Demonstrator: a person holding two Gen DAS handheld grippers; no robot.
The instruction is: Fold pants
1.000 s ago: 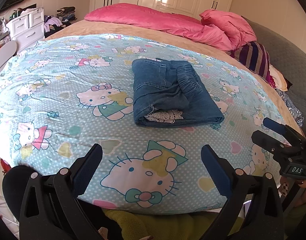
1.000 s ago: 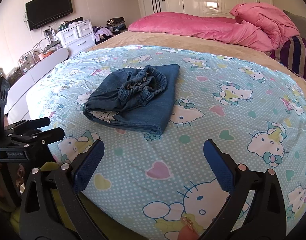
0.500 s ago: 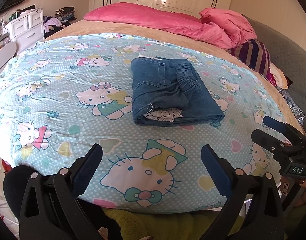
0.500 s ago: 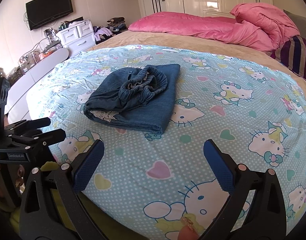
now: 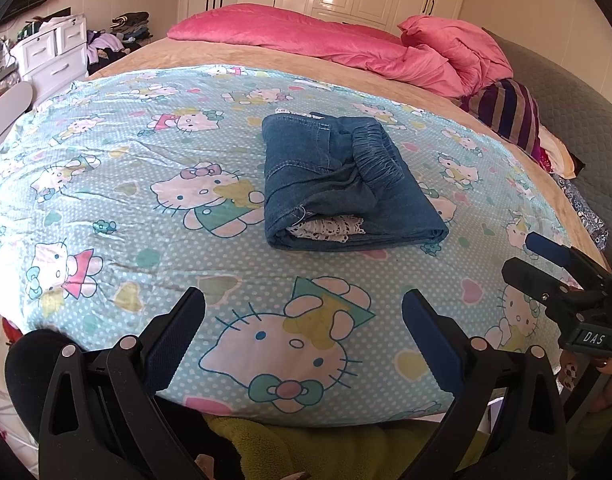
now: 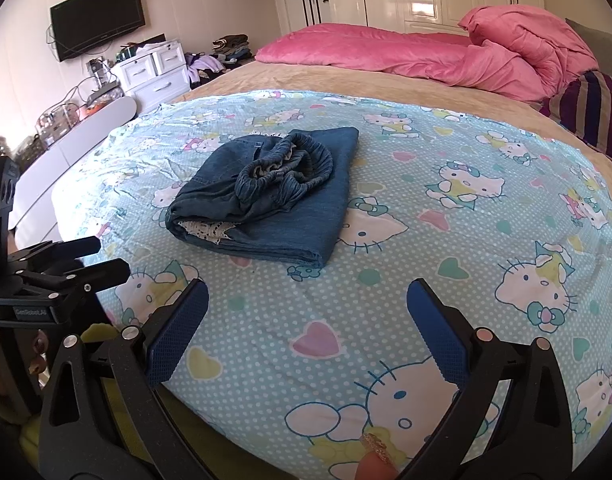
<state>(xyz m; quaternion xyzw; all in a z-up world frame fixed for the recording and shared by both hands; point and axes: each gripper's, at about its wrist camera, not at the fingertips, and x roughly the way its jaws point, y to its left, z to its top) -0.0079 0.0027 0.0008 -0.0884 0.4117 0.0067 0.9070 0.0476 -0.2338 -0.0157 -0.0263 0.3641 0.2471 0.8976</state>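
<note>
The blue denim pants [image 5: 345,188] lie folded into a compact bundle on the Hello Kitty sheet [image 5: 146,208], elastic waistband bunched on top and white lace trim showing at the near edge. They also show in the right wrist view [image 6: 274,204]. My left gripper [image 5: 304,308] is open and empty, held back above the near edge of the bed, well short of the pants. My right gripper [image 6: 307,300] is open and empty, also near the bed edge, to the right of the pants. Each gripper shows at the side of the other's view.
A pink duvet [image 5: 345,44] and striped cushion [image 5: 509,112] lie at the far end of the bed. White drawers [image 6: 154,72] with clothes piled beside them and a wall TV [image 6: 98,20] stand at the left. Yellow-green fabric [image 5: 306,448] lies below the bed edge.
Both grippers have stayed open and nearly still; the views have shifted only slightly. The pants have not moved.
</note>
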